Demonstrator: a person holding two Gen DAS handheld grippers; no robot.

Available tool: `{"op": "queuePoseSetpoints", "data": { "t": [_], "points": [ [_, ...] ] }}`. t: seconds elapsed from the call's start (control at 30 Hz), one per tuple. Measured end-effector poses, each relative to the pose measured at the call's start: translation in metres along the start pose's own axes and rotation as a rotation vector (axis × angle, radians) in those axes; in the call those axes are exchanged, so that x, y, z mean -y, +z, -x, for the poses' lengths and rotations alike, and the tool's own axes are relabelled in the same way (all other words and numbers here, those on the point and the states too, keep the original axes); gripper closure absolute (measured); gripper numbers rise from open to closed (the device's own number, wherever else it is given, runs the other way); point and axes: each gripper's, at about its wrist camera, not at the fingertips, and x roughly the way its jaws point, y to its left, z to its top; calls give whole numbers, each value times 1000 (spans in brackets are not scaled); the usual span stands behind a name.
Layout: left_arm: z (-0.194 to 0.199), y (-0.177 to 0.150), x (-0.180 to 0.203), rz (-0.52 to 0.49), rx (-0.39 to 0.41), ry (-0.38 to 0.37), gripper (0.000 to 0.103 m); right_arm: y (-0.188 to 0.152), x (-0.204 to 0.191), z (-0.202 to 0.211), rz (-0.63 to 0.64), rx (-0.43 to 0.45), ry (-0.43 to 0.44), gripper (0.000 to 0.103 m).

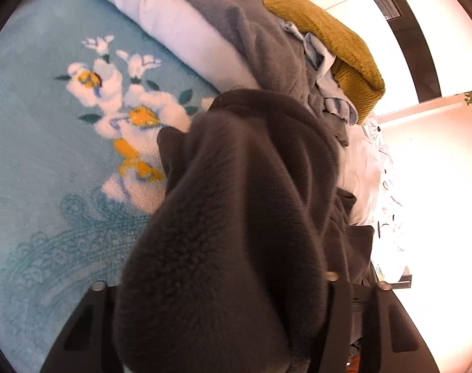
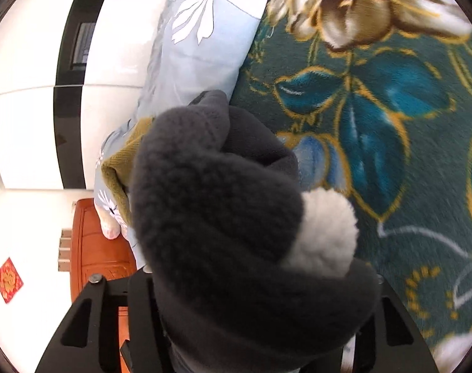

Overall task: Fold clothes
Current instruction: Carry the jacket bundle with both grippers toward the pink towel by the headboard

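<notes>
In the left wrist view, the left gripper (image 1: 223,326) sits at the bottom of the frame, its two black fingers (image 1: 80,326) standing partway apart with a thick fold of the dark fleece (image 1: 236,217) bunched between them and pressed on both sides. The fleece fills the lower middle of the frame and runs up toward the center. Under it, on the left, lies a light blue blanket (image 1: 43,143) with white and yellow flowers. In the upper middle is a pile of other clothes: a grey garment (image 1: 267,46), a mustard knit (image 1: 326,34) at the upper right of the pile, and a pale blue cloth (image 1: 326,71) between them. A pale duvet (image 1: 173,21) lies along the upper left of the pile. The right side of the frame is washed out by bright light.

In the right wrist view, the right gripper (image 2: 251,326) is at the bottom, its black fingers (image 2: 83,320) likewise partway apart and closed onto a fat bundle of the same fleece (image 2: 211,202), which shows a patch of pale lining (image 2: 326,230) on its right. The bundle covers the center of the frame. To the right spreads a dark teal blanket (image 2: 391,108) with gold and blue flowers. At the upper middle lies a flowered pillow (image 2: 204,31), with the mustard knit (image 2: 123,161) just left of the fleece. White cabinet doors (image 2: 27,93) fill the left, and a wooden headboard (image 2: 92,242) shows at the lower left.
</notes>
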Motion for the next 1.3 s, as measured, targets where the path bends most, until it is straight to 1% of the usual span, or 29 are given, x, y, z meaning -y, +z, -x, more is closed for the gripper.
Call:
{"op": "queuePoseSetpoints", "data": {
  "t": [0.07, 0.13, 0.3, 0.4, 0.47, 0.63, 0.7, 0.87, 1.03, 1.17, 1.3],
  "points": [
    [11, 4, 10, -12, 1, -6, 52, -5, -10, 10, 9, 10, -1, 51],
    [21, 9, 21, -26, 0, -11, 53, -9, -22, 23, 8, 18, 21, 54],
    [62, 14, 45, -64, -33, -42, 53, -25, -53, 60, 12, 17, 35, 54],
    [95, 14, 54, -86, -57, -61, 53, -40, -71, 90, 27, 4, 28, 55],
    [120, 12, 57, -97, -69, -74, 53, -56, -91, 106, 38, -9, 19, 55],
    [179, 6, 63, -120, -70, -102, 53, -90, -135, 139, 54, -15, 13, 55],
    [203, 3, 64, -126, -49, -105, 53, -101, -152, 146, 63, -23, 20, 55],
    [256, -7, 65, -101, 34, -87, 53, -108, -184, 139, 103, -89, 44, 55],
    [307, -21, 70, -60, 135, -32, 53, -113, -217, 128, 213, -199, 119, 55],
    [348, -31, 71, -50, 200, 6, 53, -126, -232, 115, 252, -279, 188, 55],
    [382, -38, 63, -28, 268, 47, 53, -144, -246, 98, 286, -355, 232, 55]
  ]
}}
